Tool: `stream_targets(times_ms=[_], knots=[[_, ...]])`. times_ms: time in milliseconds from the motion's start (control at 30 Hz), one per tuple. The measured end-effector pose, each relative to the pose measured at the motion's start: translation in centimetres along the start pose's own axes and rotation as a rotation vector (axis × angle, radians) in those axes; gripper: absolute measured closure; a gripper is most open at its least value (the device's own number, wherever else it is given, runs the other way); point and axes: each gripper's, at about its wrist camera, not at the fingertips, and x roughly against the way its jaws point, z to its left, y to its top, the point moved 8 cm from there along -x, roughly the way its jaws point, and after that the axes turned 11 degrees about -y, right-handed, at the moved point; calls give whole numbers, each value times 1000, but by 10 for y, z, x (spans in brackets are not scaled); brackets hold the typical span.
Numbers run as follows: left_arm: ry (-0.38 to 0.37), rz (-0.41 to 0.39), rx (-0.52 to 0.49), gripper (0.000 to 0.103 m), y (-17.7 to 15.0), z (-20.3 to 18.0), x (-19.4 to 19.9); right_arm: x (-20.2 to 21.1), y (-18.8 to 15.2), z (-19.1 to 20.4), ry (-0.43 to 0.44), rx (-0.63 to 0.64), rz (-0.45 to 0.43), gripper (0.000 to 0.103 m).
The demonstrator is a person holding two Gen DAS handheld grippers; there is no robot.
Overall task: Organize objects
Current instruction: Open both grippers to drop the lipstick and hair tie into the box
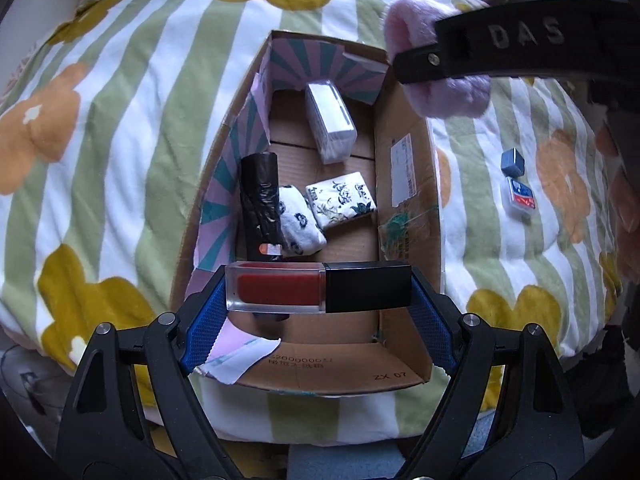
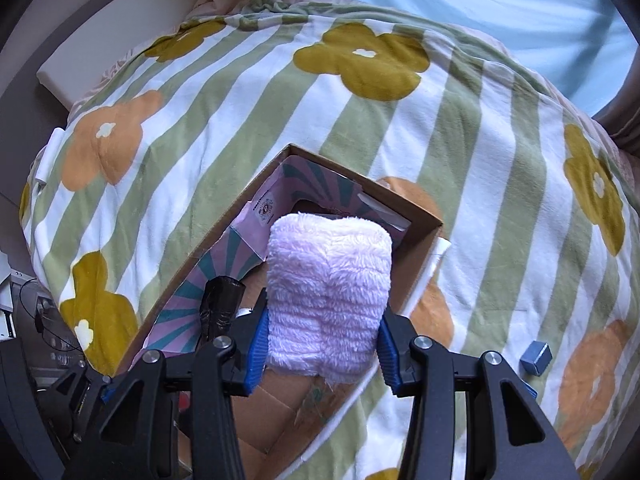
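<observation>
An open cardboard box lies on the flowered blanket; it also shows in the right wrist view. My left gripper is shut on a red lip gloss tube with a black cap, held crosswise above the box's near end. My right gripper is shut on a fluffy pink rolled cloth above the box's far right corner; the cloth and the gripper's black finger show in the left wrist view. Inside the box lie a black roll, patterned socks, a printed tissue pack and a clear-wrapped white box.
A small blue cube and a small blue-red packet lie on the blanket right of the box; the cube also shows in the right wrist view. A white board stands beyond the bed at far left.
</observation>
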Motion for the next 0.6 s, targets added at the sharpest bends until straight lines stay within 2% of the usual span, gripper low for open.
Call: stream_targets(times_ms=[233, 400, 500, 533, 600], knots=[[-38, 58, -113, 21, -9, -7, -47, -45, 12, 29, 36, 145, 7, 60], [-47, 78, -175, 21, -13, -11, -63, -55, 10, 33, 76, 135, 34, 60], [-44, 74, -191, 21, -12, -12, -64, -56, 10, 37, 131, 109, 52, 60], [-43, 75, -195, 21, -11, -12, -65, -57, 10, 39, 157, 99, 63, 59], [-54, 82, -193, 20, -10, -12, -66, -60, 10, 41, 179, 81, 85, 45]])
